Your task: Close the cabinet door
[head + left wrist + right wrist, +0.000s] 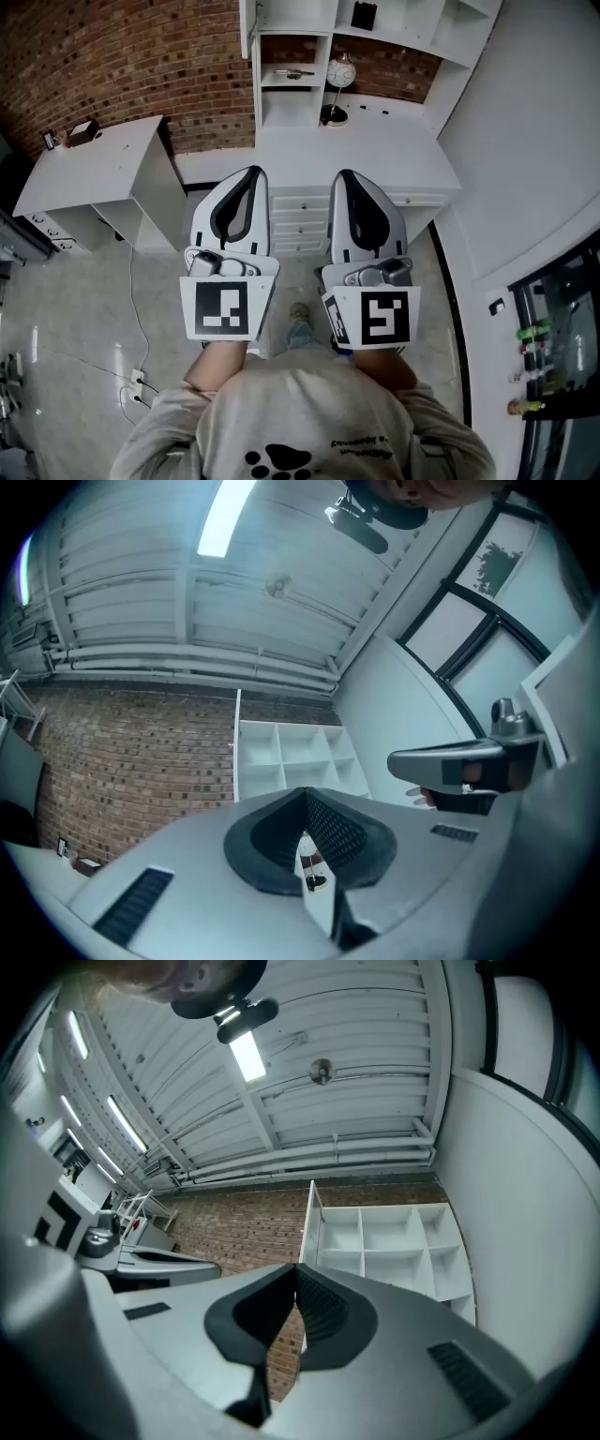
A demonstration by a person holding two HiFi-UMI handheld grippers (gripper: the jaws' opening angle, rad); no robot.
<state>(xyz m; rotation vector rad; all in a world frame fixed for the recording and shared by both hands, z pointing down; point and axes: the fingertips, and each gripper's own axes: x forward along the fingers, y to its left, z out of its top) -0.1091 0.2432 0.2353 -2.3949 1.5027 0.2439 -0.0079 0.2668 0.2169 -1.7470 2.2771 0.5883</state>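
- While both tools are held at six o'clock, close to the person's chest, the left gripper (252, 172) and the right gripper (344, 176) each have their jaws pressed together on nothing.
- Just past their tips, toward twelve o'clock, is the white desk top (375, 155) with its drawers (298, 220) below; neither gripper touches them.
- Farther on rises the shelf unit (298, 94), with a globe lamp (340, 72) standing in it.
- Farthest, at about eleven o'clock, the cabinet door (249, 28) appears to stand swung out from the unit's left edge, though it shows only edge-on.
- I judge that the task has not begun: the door is open and well apart from both grippers, so reaching it and pushing it shut are both left to do.
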